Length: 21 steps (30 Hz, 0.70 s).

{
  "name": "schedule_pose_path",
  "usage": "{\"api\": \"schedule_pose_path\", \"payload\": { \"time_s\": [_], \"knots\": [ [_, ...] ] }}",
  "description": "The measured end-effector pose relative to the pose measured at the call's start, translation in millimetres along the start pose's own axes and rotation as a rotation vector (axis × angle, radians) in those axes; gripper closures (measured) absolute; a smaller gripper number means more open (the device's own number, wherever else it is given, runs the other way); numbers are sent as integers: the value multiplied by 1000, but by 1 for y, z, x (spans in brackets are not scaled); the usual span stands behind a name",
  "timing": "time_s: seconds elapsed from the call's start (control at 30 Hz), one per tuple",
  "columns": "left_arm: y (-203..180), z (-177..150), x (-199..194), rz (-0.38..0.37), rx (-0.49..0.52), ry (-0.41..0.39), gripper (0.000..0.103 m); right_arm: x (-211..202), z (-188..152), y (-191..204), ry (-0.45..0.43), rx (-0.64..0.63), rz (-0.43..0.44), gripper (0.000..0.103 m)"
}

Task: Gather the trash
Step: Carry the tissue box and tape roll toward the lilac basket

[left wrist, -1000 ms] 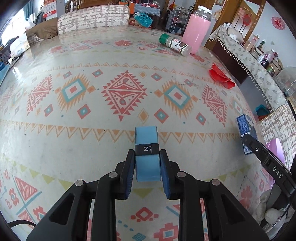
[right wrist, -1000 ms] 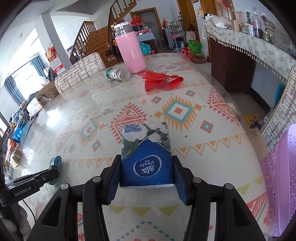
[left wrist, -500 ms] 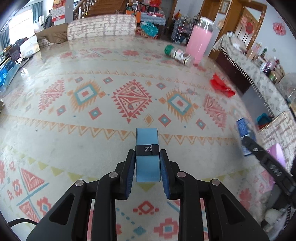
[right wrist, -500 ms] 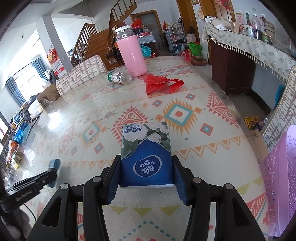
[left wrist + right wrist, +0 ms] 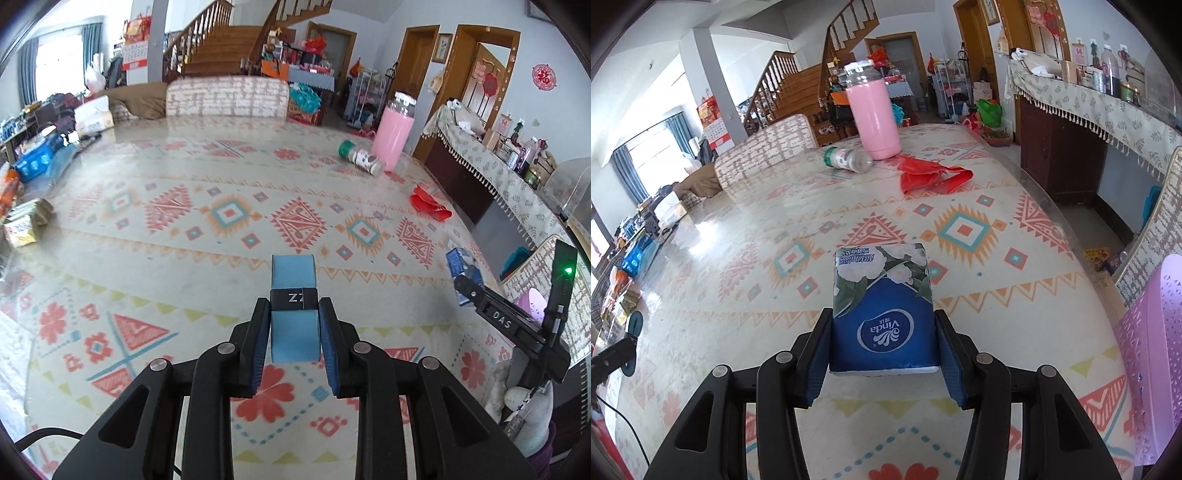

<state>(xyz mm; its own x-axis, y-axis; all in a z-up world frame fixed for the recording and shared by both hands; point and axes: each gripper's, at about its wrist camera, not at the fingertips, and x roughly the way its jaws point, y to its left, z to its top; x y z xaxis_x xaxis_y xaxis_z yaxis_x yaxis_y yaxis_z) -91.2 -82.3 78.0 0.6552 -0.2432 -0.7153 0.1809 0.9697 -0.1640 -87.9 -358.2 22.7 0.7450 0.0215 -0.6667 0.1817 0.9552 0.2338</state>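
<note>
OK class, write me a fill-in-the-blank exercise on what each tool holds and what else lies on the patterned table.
1. The left tool is shut on a light blue roll with a ____ band around it.
2. The right tool grips a blue pack of tissues printed with white ____.
3. The green-capped bottle beside the pink flask lies on its ____.
4. The crumpled bag on the table is ____.

Missing words: black; flowers; side; red

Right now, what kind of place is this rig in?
Likely a lived-in family home, an open dining and living area: large patterned dining table, wooden staircase, cluttered sideboard with fringed cloth.
</note>
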Motion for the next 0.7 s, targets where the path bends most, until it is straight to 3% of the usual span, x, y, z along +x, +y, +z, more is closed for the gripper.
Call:
{"api": "schedule_pose_path", "payload": {
  "time_s": [0.23,0.7],
  "knots": [
    [8,-4,-27,34,23,-69,78,-38,-10,11,-32,-5,57,47],
    [-1,-14,-61,-10,72,-140,78,-109,-41,50,-99,-119,101,47]
  ]
}}
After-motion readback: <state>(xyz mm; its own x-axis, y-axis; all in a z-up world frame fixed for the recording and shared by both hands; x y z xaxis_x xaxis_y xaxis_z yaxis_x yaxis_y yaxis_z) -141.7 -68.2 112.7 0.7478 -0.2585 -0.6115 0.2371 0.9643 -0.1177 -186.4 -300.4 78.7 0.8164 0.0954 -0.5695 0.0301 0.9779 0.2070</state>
